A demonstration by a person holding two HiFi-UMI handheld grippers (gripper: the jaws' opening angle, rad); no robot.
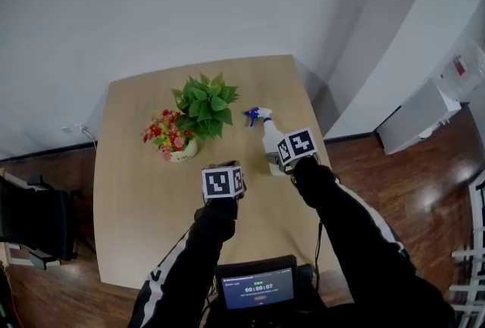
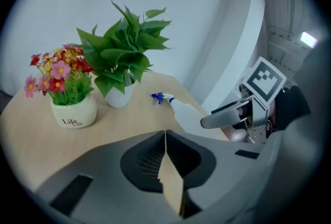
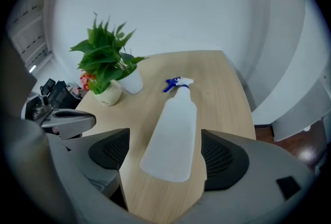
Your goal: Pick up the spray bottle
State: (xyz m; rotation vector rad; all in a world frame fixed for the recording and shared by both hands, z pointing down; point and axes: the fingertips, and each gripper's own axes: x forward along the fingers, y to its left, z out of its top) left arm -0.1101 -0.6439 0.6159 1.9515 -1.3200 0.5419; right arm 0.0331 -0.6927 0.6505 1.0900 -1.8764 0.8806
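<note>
Pale wood covers the desk [image 1: 136, 228], and a plain white wall stands behind it.

The right tongs [image 3: 168, 158] are wide apart. The fat end of the spray bottle [image 3: 173, 135] lies between the two dark pads. A bit of desk shows on each side, so the pads are not touching it yet. The left tongs [image 2: 165, 137] are closed at the tips with nothing in them, and they hang over the desk beside the right ones.

The spray bottle lies flat on its side near the right edge of the desk. It is cloudy white, and its blue squirt head points away from the person. Farther off, to the left of the blue head, stand a green plant [image 1: 204, 103] in a white pot and a small pot of flowers [image 1: 170, 139].

I think the job now is to get hold of the bottle. The right tongs look lined up well. They should go down until the pads sit on both sides of the fat part, not up by the thin neck. The bottle is round and may roll, so close slowly and evenly. It looks like soft plastic, so squeeze just enough. Then lift it straight up. The left tongs should keep out of the way.
</note>
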